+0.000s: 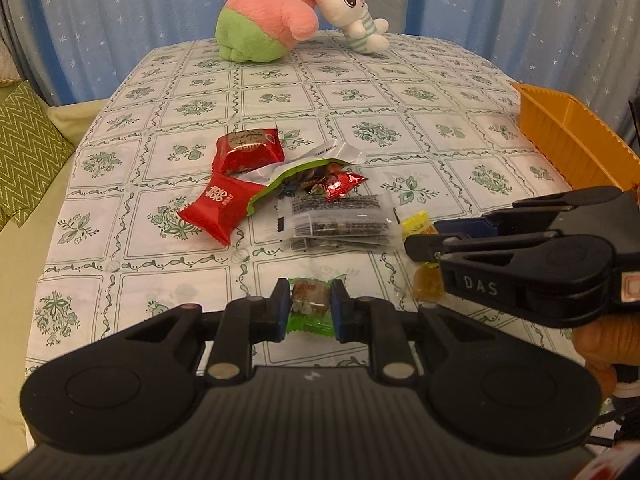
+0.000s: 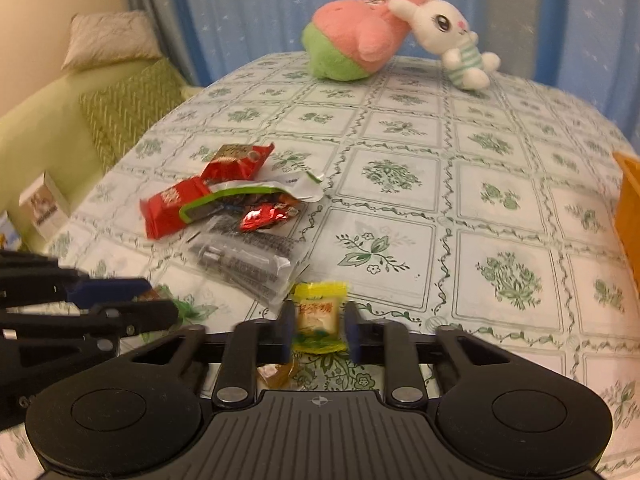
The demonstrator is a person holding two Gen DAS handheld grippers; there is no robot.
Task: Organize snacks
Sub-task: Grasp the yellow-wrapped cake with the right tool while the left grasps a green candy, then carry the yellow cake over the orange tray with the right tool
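My left gripper (image 1: 310, 306) is shut on a green-wrapped candy (image 1: 310, 300) just above the tablecloth. My right gripper (image 2: 318, 326) is shut on a yellow-wrapped candy (image 2: 319, 316); from the left wrist view the right gripper (image 1: 416, 246) comes in from the right edge. An amber candy (image 2: 276, 374) lies on the cloth under the right gripper. Farther out sits a snack pile: two red packets (image 1: 218, 210), an opened green-edged bag (image 1: 296, 174) with a small red candy (image 1: 344, 184) at its mouth, and clear dark-printed packets (image 1: 340, 220). An orange bin (image 1: 576, 136) stands at the right.
The table (image 1: 360, 92) wears a white cloth with green floral squares. A pink-and-green plush (image 1: 264, 20) and a white rabbit plush (image 1: 352, 12) sit at the far edge before blue curtains. A green sofa with cushions (image 2: 128, 108) lies to the left. A hand (image 1: 600, 344) holds the right gripper.
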